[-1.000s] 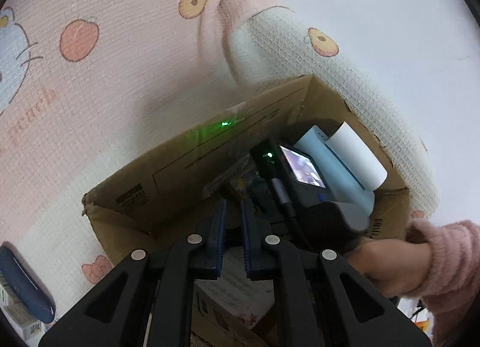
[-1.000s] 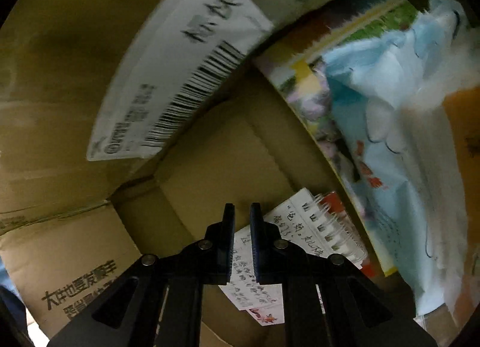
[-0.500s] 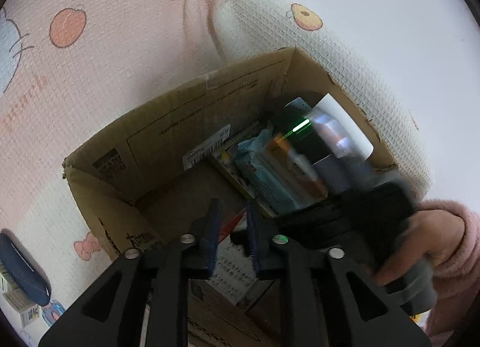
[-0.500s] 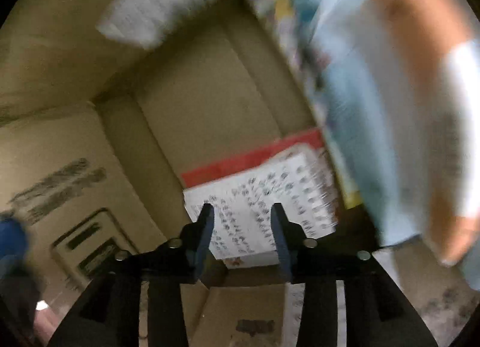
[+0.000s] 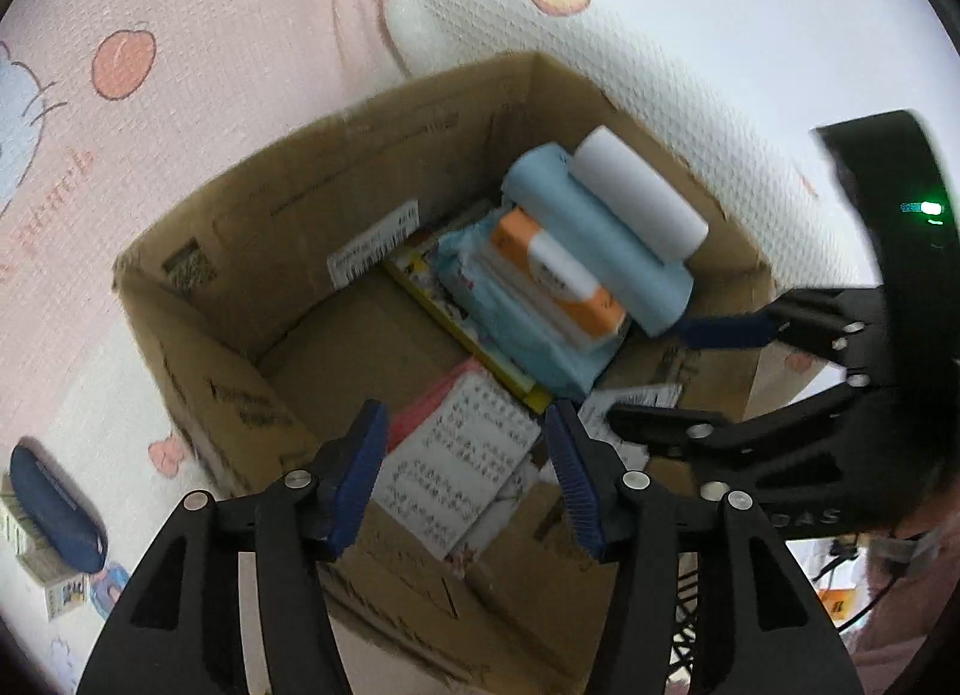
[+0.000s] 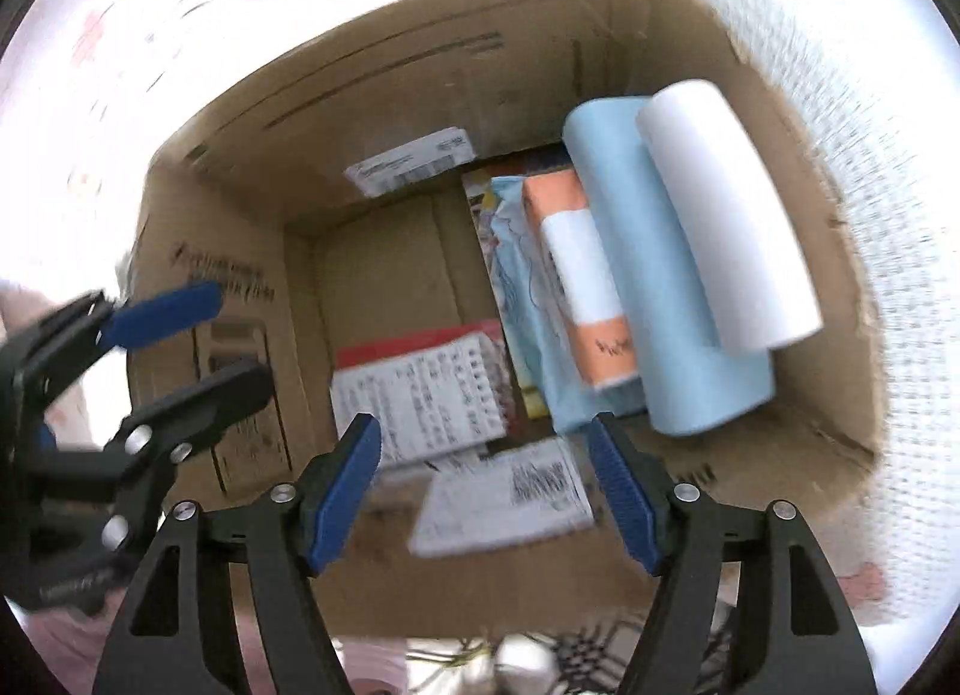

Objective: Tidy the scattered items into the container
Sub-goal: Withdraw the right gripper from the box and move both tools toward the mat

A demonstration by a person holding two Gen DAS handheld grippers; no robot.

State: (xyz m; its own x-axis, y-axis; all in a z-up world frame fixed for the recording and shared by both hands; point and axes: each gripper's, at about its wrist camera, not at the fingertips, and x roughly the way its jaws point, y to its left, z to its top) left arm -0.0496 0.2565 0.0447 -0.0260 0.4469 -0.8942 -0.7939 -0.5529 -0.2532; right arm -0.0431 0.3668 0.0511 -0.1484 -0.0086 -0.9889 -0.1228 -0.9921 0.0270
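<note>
Bedspread (image 5: 180, 95) under cardboard box (image 5: 252, 251) | both tools tilted down over it — left tool (image 5: 462, 470), right tool (image 6: 485, 476) opening, empty

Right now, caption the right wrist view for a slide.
Right gripper opening, nothing between its jaws, above the cardboard box holding notebook and rolls.

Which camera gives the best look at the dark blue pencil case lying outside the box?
The left wrist view: the pencil case lies on the patterned cloth, left of the cardboard box. The right wrist view does not show it.
</note>
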